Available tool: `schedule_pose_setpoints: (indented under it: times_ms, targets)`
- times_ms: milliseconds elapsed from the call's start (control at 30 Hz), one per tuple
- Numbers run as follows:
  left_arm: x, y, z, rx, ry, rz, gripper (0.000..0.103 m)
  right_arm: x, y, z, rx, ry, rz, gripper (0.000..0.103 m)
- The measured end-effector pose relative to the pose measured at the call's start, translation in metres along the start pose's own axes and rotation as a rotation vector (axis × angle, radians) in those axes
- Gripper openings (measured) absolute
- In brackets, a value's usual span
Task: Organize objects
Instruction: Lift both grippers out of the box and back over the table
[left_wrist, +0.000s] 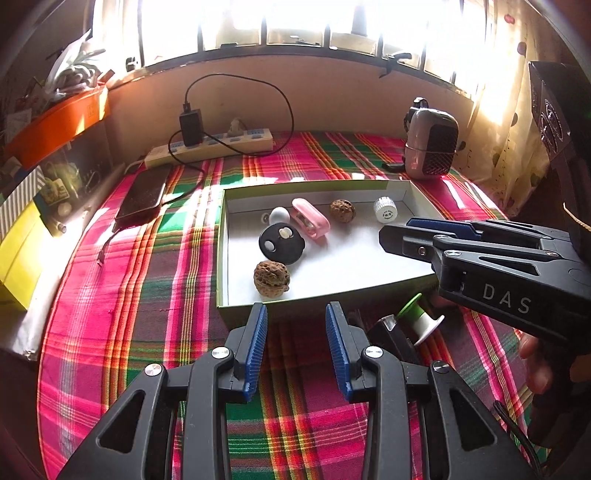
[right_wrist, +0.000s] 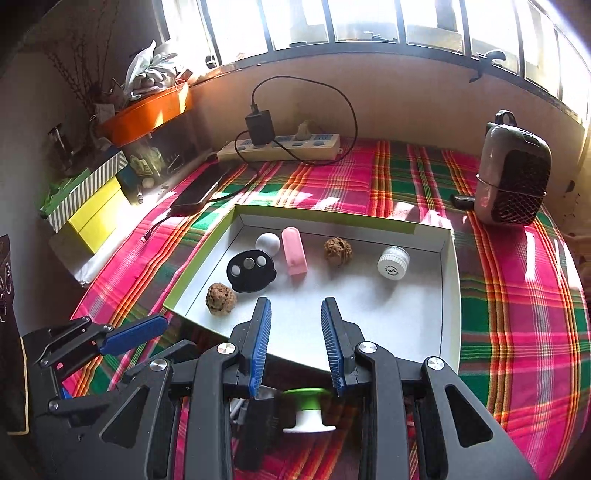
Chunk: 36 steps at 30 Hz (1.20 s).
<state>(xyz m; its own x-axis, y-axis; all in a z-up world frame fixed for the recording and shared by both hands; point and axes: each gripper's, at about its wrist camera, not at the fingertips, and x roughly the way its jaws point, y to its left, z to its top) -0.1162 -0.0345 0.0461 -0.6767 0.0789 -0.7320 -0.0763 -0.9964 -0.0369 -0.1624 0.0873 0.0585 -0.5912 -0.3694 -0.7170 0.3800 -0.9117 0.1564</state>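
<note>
Both claws are apart and hold nothing: left claw, right claw. The shallow white cardboard box holds a bumpy brown walnut. A green-and-white plastic spool lies outside on the plaid-covered counter.

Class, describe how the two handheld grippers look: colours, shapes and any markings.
Both the left gripper and the right gripper are black frames with silver bolts and triangular cut-outs. Their fingers carry ribbed blue pads. The right gripper's side reads "DAS" in pale letters.
</note>
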Motion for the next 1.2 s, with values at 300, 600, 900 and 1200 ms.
schedule_pose_setpoints:
  times_ms: [300,600,900,1200]
  targets:
    - [-0.004,-0.005,-0.012,-0.011,0.012,-0.068,0.031,-0.023,-0.017,-0.025,0.045,-0.034,-0.076,0.044]
    - [-0.001,-0.015,-0.025,0.003,0.042,-0.119,0.031,-0.036,-0.029,-0.050,0.071,-0.030,-0.107,0.044]
    - [0.007,-0.022,-0.029,0.004,0.071,-0.152,0.031,-0.047,-0.037,-0.068,0.094,-0.029,-0.114,0.044]
    - [0.018,-0.030,-0.030,0.013,0.099,-0.147,0.032,-0.054,-0.043,-0.077,0.111,-0.026,-0.121,0.044]
